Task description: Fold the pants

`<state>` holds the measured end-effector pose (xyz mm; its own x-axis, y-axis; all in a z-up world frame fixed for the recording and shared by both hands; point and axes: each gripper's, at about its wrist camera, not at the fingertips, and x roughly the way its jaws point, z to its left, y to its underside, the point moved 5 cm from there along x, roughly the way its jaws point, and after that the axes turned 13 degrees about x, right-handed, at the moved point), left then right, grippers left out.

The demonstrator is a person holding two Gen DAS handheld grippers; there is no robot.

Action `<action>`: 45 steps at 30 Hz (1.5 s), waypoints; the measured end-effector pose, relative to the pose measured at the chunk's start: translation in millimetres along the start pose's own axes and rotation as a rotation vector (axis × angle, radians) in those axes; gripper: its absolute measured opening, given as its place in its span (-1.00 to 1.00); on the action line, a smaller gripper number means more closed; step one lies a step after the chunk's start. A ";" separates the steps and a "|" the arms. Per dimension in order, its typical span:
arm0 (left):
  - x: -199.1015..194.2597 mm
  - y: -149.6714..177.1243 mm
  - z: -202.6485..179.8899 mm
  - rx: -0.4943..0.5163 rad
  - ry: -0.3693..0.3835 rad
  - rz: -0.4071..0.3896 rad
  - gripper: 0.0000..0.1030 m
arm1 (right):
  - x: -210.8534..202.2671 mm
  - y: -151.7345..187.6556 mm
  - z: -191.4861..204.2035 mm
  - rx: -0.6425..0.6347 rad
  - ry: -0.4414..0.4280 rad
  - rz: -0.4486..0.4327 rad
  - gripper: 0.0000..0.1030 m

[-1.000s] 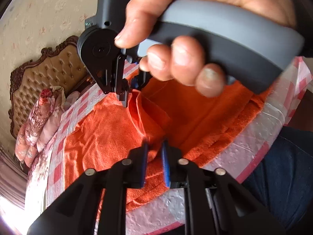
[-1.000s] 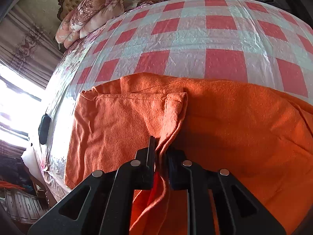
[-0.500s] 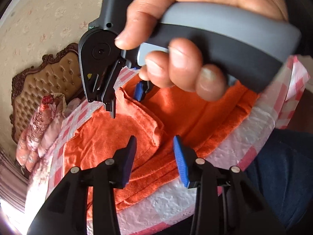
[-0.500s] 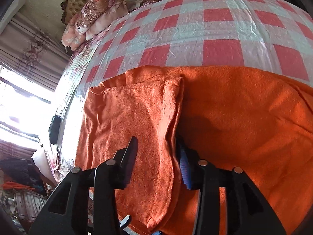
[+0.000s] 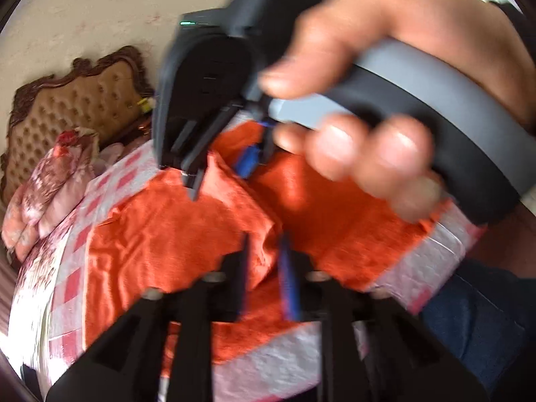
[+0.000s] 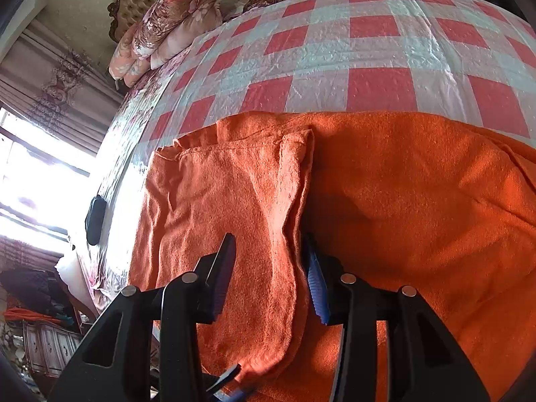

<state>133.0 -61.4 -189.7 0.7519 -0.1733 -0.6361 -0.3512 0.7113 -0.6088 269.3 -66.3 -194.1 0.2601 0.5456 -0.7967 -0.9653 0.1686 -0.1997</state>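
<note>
Orange fleece pants (image 6: 402, 201) lie spread on the checked bedspread, with a narrow part folded over along a ridge (image 6: 294, 201). My right gripper (image 6: 268, 268) straddles that ridge, and its jaws are closing with the cloth between them, pads not pressing. In the left wrist view, the same gripper (image 5: 219, 176) hangs over the far end of the fold, held by a hand (image 5: 368, 134). My left gripper (image 5: 264, 261) is closing on a raised bunch of the pants (image 5: 167, 234) near the bed's front edge, and the cloth fills the narrow gap. This view is blurred.
The red and white checked bedspread (image 6: 368, 53) stretches beyond the pants. A floral quilt roll (image 6: 167, 26) and a tufted headboard (image 5: 77, 114) stand at the far end. A dark small object (image 6: 95, 221) lies by the bright window side. A person's jeans-clad leg (image 5: 485, 318) is at the bed's edge.
Both grippers let go of the fold, which dropped flat, and opened wide. Both have narrowed again around it, the left far more.
</note>
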 end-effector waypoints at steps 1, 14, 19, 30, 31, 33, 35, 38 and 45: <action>-1.1 0.1 -3.7 0.013 -0.002 0.000 -0.35 | 0.8 -0.1 -0.2 0.001 0.011 0.000 -0.77; 19.2 0.7 -4.7 0.056 -0.087 0.074 -0.39 | -20.4 -0.7 15.8 0.002 -0.034 0.005 -0.87; 14.7 0.3 0.5 0.050 -0.066 0.074 -0.83 | -16.7 -0.4 12.3 0.001 -0.020 0.013 -0.86; -2.3 -3.5 5.5 0.045 -0.064 0.050 -0.84 | 3.5 -27.9 -1.1 0.019 0.070 -0.060 -0.77; -3.7 -5.0 4.1 0.047 -0.062 0.044 -0.84 | 1.7 -28.1 -0.2 0.010 0.084 -0.077 -0.87; -7.0 -6.9 3.2 0.045 -0.054 0.034 -0.84 | -11.2 -25.0 7.7 -0.027 0.102 -0.122 -0.89; -8.0 -7.8 0.9 0.036 -0.031 0.026 -0.84 | -19.5 -21.2 10.7 -0.063 0.158 -0.162 -0.89; -5.1 -7.7 -3.2 0.043 -0.023 0.023 -0.84 | -17.9 -18.1 7.7 -0.087 0.190 -0.175 -0.89; -10.8 -14.2 -7.4 0.042 -0.014 -0.004 -0.84 | -31.2 -10.5 10.4 -0.099 0.211 -0.229 -0.89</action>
<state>125.8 -74.7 -177.7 0.7612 -0.1667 -0.6267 -0.3248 0.7385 -0.5909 271.6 -76.5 -161.2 0.4698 0.3186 -0.8232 -0.8827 0.1807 -0.4338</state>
